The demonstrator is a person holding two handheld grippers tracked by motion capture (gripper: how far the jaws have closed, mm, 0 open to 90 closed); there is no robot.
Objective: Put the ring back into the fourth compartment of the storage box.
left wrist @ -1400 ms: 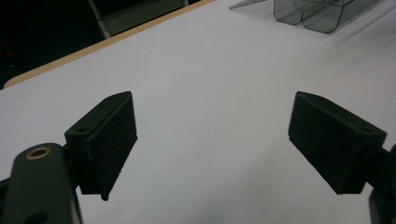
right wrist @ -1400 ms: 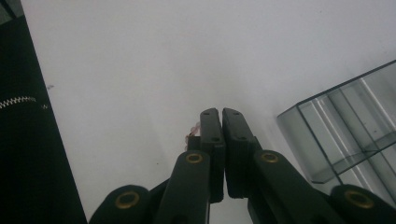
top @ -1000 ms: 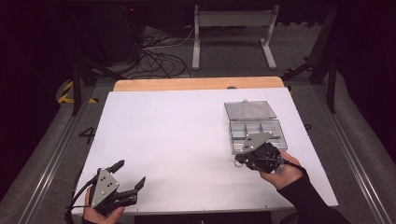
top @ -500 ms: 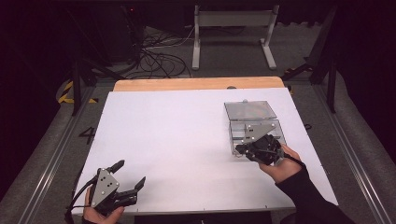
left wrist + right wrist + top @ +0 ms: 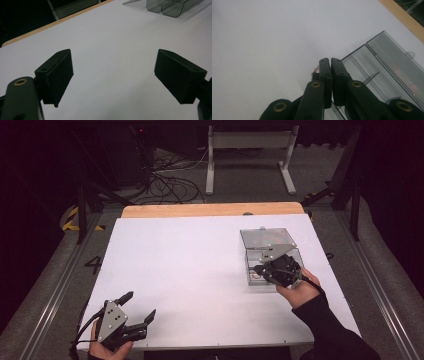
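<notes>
High view, left tool: your left tool [image 5: 134, 311] sits at the near left corner of the table [image 5: 190, 270], jaws spread, nothing between them.
High view, right tool: your right tool [image 5: 262, 269] hangs over the clear plastic box [image 5: 267, 251] near the table's right edge.
High view, box: its lid lies open toward the far edge.
Left gripper view: your left tool [image 5: 113, 77] stands wide apart over bare table [image 5: 110, 40]; the box [image 5: 170, 6] sits far off.
Right gripper view: your right tool [image 5: 330, 65] is pressed together above the box [image 5: 384, 70]'s left rim; something small and pinkish [image 5: 315, 70] peeks beside the left jaw, but you cannot tell whether it is pinched.
</notes>
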